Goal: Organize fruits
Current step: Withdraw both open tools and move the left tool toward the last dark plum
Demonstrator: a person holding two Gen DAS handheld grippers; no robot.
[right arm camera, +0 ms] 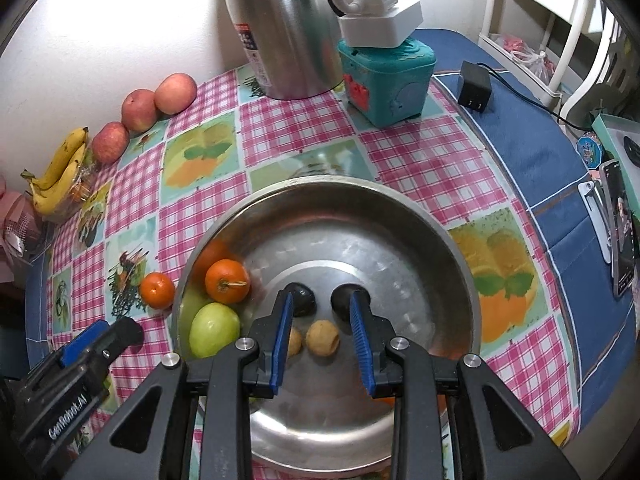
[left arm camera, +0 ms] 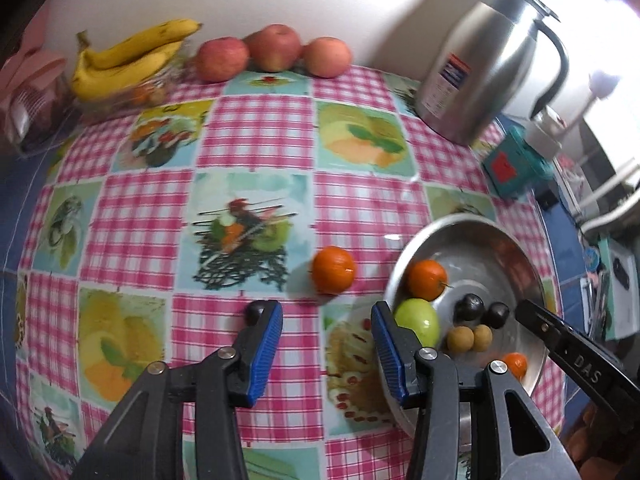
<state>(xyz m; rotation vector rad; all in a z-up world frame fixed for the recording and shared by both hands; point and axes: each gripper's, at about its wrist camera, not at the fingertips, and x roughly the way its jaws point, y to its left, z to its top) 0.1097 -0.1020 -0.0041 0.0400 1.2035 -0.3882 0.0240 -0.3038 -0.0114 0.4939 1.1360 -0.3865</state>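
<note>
One orange (left arm camera: 333, 270) lies loose on the table (left arm camera: 260, 128) just ahead of the left hand-held gripper (left arm camera: 326, 312), whose jaws stand apart and empty, so a careless closing could roll it away from the steel bowl (left arm camera: 532, 280).

Both fisheye views bend hard at the edges, curving the checked tablecloth (left arm camera: 256, 136) into a dome and leaving dark corners. Light is bright and cool, strongest from the upper right in the left wrist view, where the corner blows out to white. The steel jug (left arm camera: 488, 68) throws a soft shadow on the wall to its left and carries bright streaks. The metal bowl (right arm camera: 400, 208) shows dull glare. Motion blur softens the left wrist view; the right wrist view is sharper.
</note>
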